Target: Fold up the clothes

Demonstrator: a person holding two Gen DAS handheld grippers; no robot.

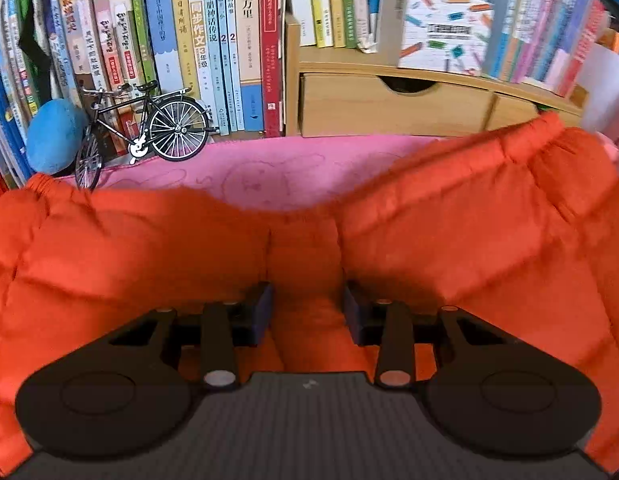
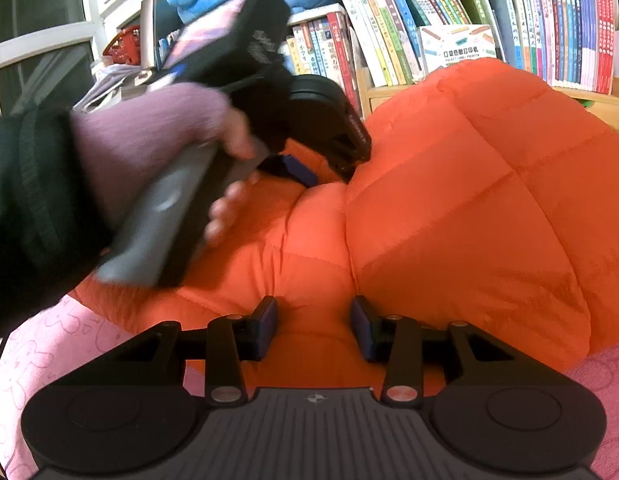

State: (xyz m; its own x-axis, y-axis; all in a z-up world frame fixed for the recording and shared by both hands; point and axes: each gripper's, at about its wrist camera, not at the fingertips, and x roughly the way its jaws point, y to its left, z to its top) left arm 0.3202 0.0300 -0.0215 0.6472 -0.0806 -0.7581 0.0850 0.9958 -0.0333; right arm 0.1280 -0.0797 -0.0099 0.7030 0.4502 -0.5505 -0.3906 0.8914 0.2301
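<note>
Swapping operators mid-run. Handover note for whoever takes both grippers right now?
Left gripper: pads pinch a fold of the orange puffer garment.
Right gripper: pads likewise pinch a fold near its front edge.
Garment lies bunched on the pink cloth, in front of the bookshelf; toy bicycle stands at the cloth's far left.
Done: both grips set.
Left: no neat fold visible yet; likely lift, fold over, flatten.

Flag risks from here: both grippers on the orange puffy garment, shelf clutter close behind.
1. The left gripper and right gripper each pinch only a bulge of the orange padded garment; slippery fill could slide out.
2. The model bicycle stands at the pink cloth edge beside the garment; a swing might topple it.
</note>
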